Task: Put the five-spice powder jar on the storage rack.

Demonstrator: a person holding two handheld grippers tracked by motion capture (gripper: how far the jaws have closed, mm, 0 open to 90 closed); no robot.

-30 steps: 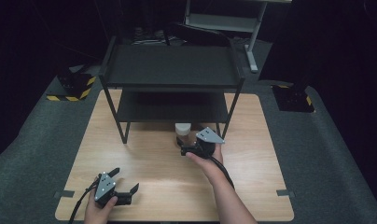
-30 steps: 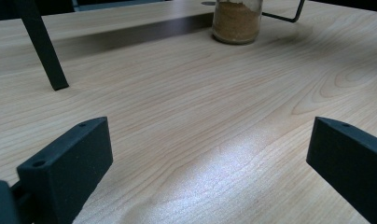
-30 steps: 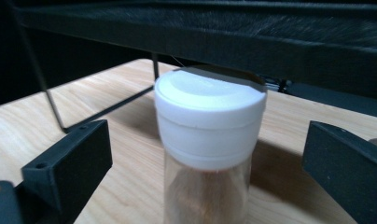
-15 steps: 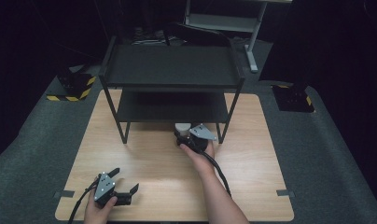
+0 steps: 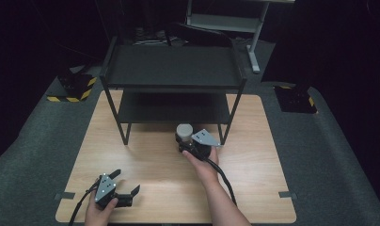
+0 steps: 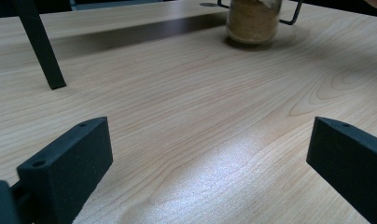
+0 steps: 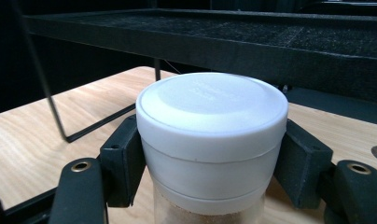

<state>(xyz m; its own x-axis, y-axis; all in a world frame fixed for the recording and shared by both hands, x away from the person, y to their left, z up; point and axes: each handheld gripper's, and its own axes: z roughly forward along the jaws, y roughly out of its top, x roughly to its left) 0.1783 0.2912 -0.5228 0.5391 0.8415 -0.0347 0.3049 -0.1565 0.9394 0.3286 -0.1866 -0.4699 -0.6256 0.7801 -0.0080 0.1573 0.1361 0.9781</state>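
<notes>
This looks like a lab or test room set up for recording, not a home. A plain wooden table [image 5: 254, 141] stands on grey carpet [image 5: 334, 155] with dark surroundings all round. Black-and-yellow hazard-striped blocks [image 5: 75, 89] sit on the floor beside it, tape marks [image 5: 286, 194] flank the table edges, and a bare black metal shelf rack [image 5: 174, 70] stands on top
</notes>
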